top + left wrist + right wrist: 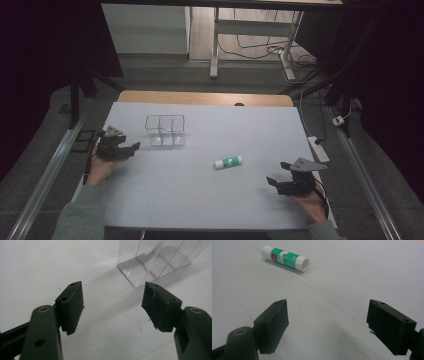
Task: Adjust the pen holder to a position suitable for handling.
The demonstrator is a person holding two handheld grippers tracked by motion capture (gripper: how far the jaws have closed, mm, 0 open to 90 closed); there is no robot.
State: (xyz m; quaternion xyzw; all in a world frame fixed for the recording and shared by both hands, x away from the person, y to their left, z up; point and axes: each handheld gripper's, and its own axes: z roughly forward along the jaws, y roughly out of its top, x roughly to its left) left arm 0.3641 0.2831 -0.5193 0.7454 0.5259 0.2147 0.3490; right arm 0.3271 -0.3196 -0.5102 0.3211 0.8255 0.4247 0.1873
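Approach stage: left hand-held gripper point(134, 146), jaws wide and empty, sits just beside the clear organizer point(165, 130); the glue stick point(228, 162) lies mid-table; right hand-held gripper point(278, 172), wide and empty, must next reach it.

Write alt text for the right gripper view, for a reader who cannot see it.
A white cylindrical glue stick with a green label lies on its side on the pale grey table surface, beyond the open black right tongs, untouched.

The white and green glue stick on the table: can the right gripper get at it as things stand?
Probably yes. The white and green glue stick lies alone on the grey table, ahead of the right gripper, whose jaws stand open with nothing between.
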